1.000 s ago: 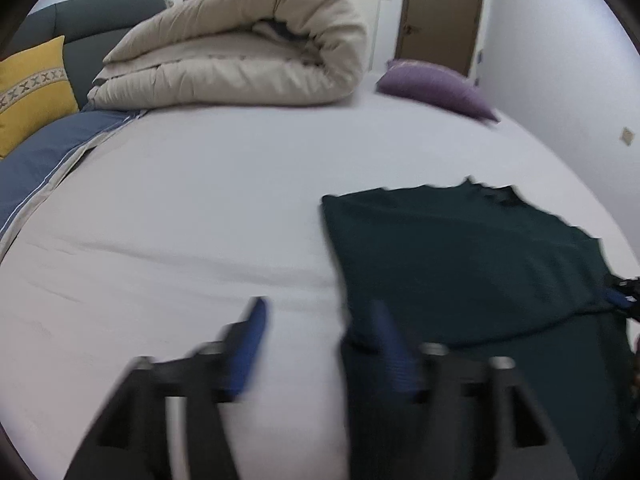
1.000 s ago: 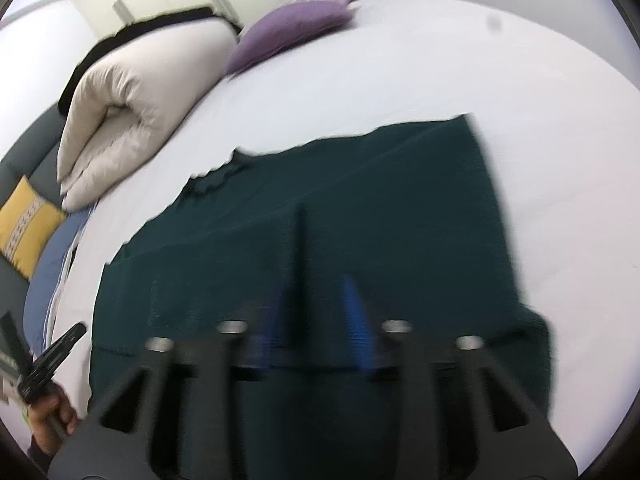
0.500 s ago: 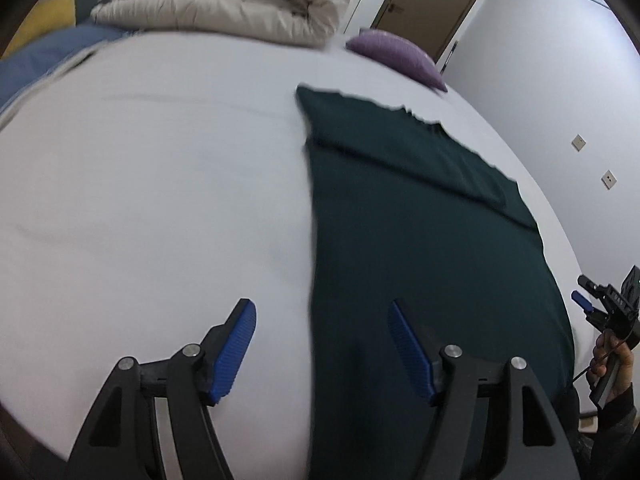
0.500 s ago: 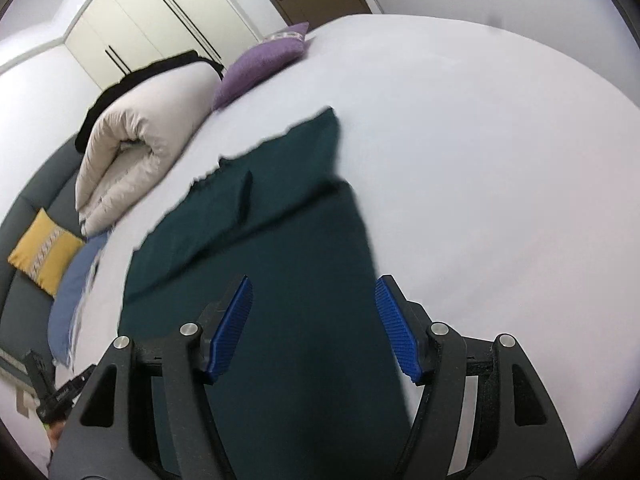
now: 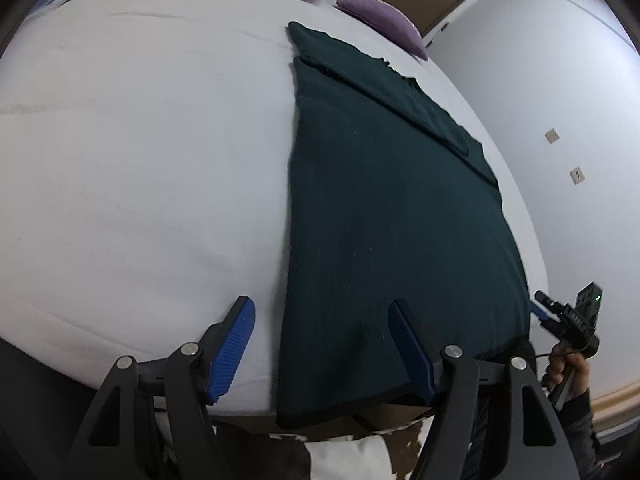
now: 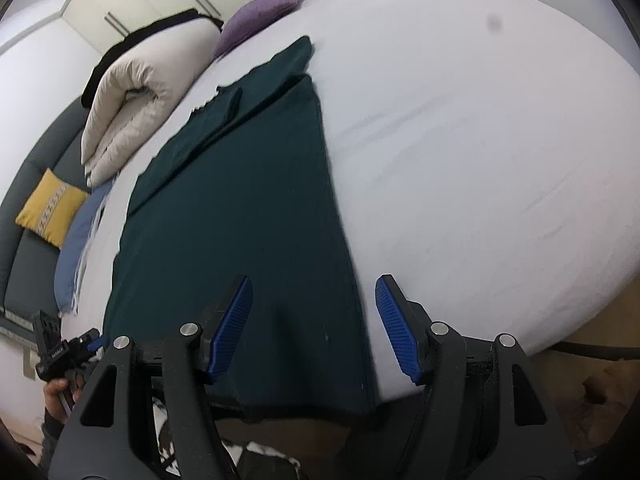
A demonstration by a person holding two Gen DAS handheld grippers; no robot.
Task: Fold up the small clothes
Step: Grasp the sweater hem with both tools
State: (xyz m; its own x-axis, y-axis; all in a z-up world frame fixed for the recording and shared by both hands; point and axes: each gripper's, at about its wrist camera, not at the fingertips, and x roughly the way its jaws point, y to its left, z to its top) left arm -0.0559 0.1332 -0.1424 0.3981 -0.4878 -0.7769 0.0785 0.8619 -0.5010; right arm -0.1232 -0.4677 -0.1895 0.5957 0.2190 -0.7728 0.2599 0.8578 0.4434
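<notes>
left tool (image 5: 322, 346) open, right tool (image 6: 314, 328) open

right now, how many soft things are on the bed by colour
dark green garment: 1
purple pillow: 1
beige duvet: 1
blue cloth: 1
total: 4
The yellow cushion lies on the grey sofa beside the bed, so it is not counted.

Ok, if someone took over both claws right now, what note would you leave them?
Left claw: open, empty, over the near left edge of the dark green garment.
Right claw: open, empty, over its near right edge.
Garment lies flat on the white bed, near hem over the bed's edge, sides already folded in to a long strip.
Left: grasp the near hem corners and fold lengthwise.
</notes>
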